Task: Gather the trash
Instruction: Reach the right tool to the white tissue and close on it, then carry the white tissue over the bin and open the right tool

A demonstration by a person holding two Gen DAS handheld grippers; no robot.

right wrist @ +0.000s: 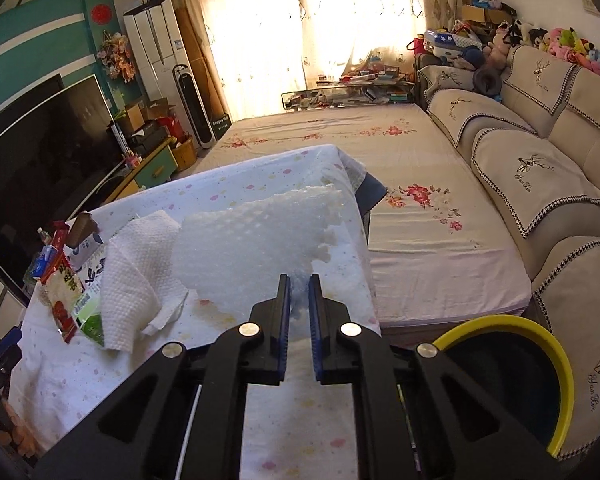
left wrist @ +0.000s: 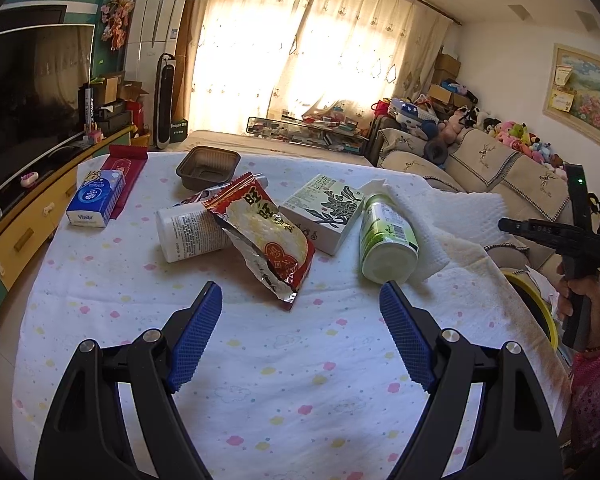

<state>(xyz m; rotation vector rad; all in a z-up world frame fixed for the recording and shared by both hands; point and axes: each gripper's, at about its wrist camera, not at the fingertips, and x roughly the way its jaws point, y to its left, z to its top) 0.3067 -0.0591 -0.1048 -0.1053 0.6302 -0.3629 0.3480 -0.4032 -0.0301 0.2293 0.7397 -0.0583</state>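
Your left gripper (left wrist: 300,308) hung open over the snack bag (left wrist: 266,240); only the right view showed your right gripper (right wrist: 299,290) apparently pinching the bubble wrap (right wrist: 256,240) beside the yellow-rimmed bin (right wrist: 540,344).

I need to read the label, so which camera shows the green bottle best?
The left wrist view: the green bottle lies whole on its side, label up. The right wrist view shows only a green sliver beside the paper towel.
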